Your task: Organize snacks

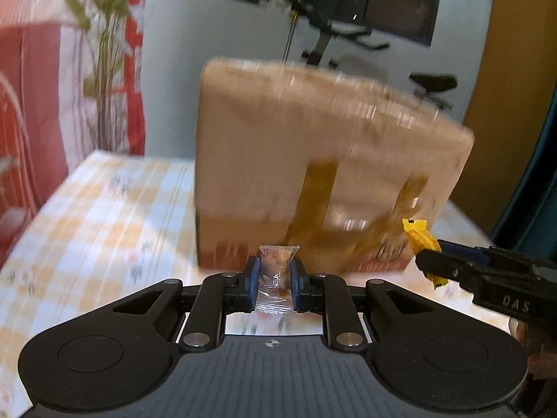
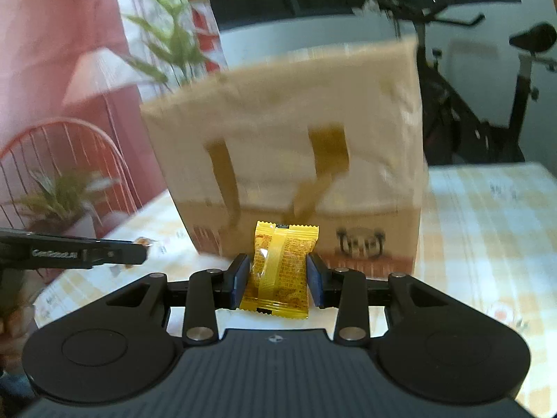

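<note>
My left gripper (image 1: 275,271) is shut on a small clear snack packet (image 1: 276,271) with brown contents, held above the checked tablecloth (image 1: 104,216). My right gripper (image 2: 278,271) is shut on a yellow snack packet (image 2: 278,271). A tall cardboard box (image 1: 313,160) with brown tape strips stands on the table just beyond both grippers, blurred by motion. In the left wrist view the right gripper (image 1: 426,261) reaches in from the right with the yellow packet (image 1: 419,238). The right wrist view shows the box (image 2: 296,139) and the left gripper (image 2: 142,249) at the left edge.
A red wire chair (image 2: 62,160) and green plants (image 2: 167,41) stand left of the table. An exercise bike (image 2: 487,97) is behind the box at the right. A red and white curtain (image 1: 41,87) hangs at the left. The tablecloth (image 2: 487,216) stretches right of the box.
</note>
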The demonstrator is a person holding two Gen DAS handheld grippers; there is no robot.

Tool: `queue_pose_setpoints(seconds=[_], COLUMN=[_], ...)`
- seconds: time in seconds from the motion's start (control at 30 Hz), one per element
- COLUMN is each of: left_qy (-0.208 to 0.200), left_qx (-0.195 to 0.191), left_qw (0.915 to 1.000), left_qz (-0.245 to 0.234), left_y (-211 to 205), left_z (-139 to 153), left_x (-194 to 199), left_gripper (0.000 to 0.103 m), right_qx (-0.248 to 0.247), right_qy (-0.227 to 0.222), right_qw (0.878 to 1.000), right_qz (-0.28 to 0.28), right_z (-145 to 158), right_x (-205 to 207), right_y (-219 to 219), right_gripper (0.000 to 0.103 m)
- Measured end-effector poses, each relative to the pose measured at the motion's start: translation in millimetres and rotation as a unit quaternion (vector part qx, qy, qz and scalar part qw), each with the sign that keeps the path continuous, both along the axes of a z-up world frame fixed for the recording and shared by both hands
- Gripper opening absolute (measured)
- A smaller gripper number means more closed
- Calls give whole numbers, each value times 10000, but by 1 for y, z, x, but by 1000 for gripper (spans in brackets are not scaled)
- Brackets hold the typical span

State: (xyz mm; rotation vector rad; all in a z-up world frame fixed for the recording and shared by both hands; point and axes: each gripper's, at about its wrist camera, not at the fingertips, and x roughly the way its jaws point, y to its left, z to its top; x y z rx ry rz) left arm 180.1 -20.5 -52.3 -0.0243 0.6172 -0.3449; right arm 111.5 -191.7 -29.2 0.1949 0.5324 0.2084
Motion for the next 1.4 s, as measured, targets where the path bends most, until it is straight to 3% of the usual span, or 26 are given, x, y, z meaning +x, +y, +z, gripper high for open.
queue_pose_setpoints(seconds=[0.2, 0.37, 0.57, 0.83, 0.9, 1.03, 1.13, 1.27, 1.4], left_qy=[-727, -1160, -978, -708, -675, -677, -710, -782, -978], left_qx=[-220, -264, -499, -172, -149, -26, 70, 87, 282], left_qw=[9970, 9925, 9922, 9946, 9953, 9961, 9961, 9963, 9947], left_qz=[-175, -283, -597, -740, -680, -560, -514, -340, -156], left_y=[-11, -32, -66, -105, -106, -98, -90, -76, -71], left_z=[54, 87, 90, 64, 60, 60, 65, 77, 94], left_x=[17, 42, 87, 120, 122, 123, 117, 108, 92], left_gripper=[20, 20, 20, 21, 25, 63, 77, 94, 96], right_qx=[-277, -342, -534, -869, -974, -1009, -1024, -903, -819], right_qy=[-830, -1214, -1020, -349, -291, -174, -122, -153, -158], right_qw=[9959, 9918, 9933, 9953, 9945, 9943, 9940, 9948, 9953], right_qz=[239, 184, -12, -257, -259, -313, -368, -446, -493], right_z=[50, 94, 118, 93, 89, 86, 87, 94, 105], right_x=[5, 32, 84, 124, 124, 124, 123, 116, 106], right_y=[-1, -7, -15, -31, -31, -34, -36, -37, -33], right_gripper=[38, 38, 38, 38, 38, 40, 45, 73, 91])
